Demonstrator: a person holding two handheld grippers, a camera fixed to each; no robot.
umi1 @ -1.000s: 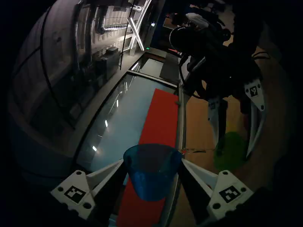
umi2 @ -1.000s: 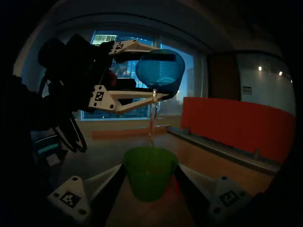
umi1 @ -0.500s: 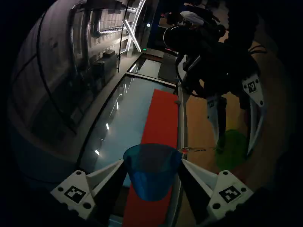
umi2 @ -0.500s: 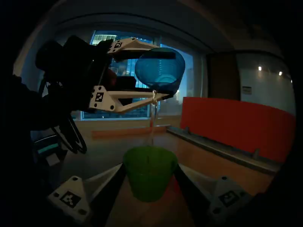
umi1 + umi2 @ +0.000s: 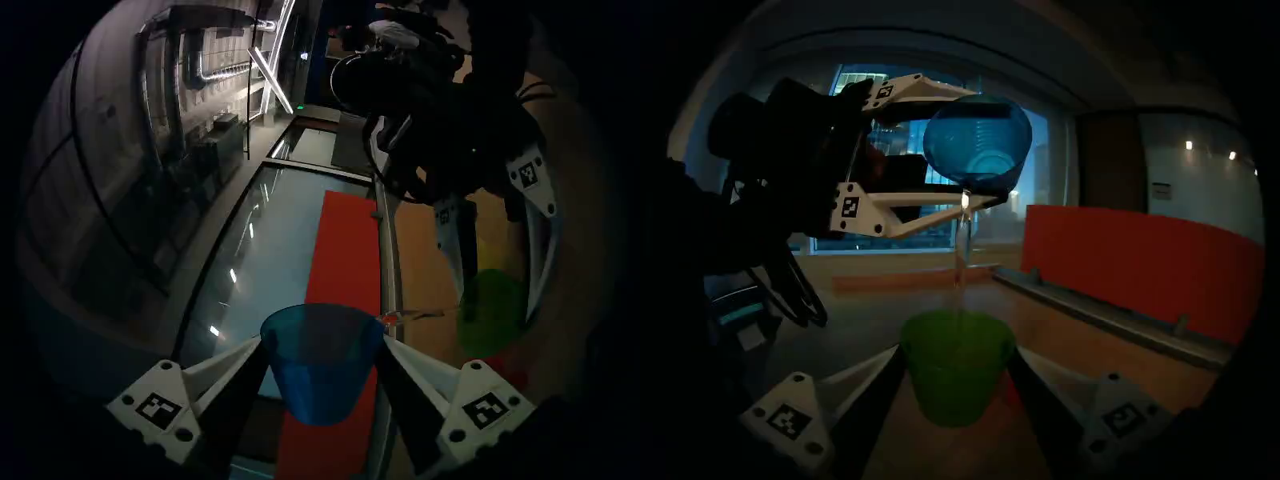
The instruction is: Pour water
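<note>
My left gripper [image 5: 320, 356] is shut on a translucent blue cup [image 5: 322, 364], tipped far over on its side. In the right gripper view that blue cup [image 5: 978, 144] hangs high between the left gripper's white fingers [image 5: 904, 216], its mouth facing the camera. A thin stream of water [image 5: 961, 240] falls from its lower rim into a green cup [image 5: 957, 364]. My right gripper [image 5: 957, 376] is shut on the green cup, holding it upright just above the wooden table [image 5: 1072, 336]. In the left gripper view the green cup [image 5: 490, 308] sits between the right gripper's fingers [image 5: 458, 248].
A red panel [image 5: 1152, 256] runs along the table's far side with a metal rail [image 5: 1112, 320] at its foot. Behind it is a large window [image 5: 896, 152] onto a dim city. Dark cables [image 5: 792, 288] hang from the left gripper's handle.
The left gripper has tipped the blue cup a little further and lifted it slightly. The stream keeps falling into the green cup, which has stayed in place.
</note>
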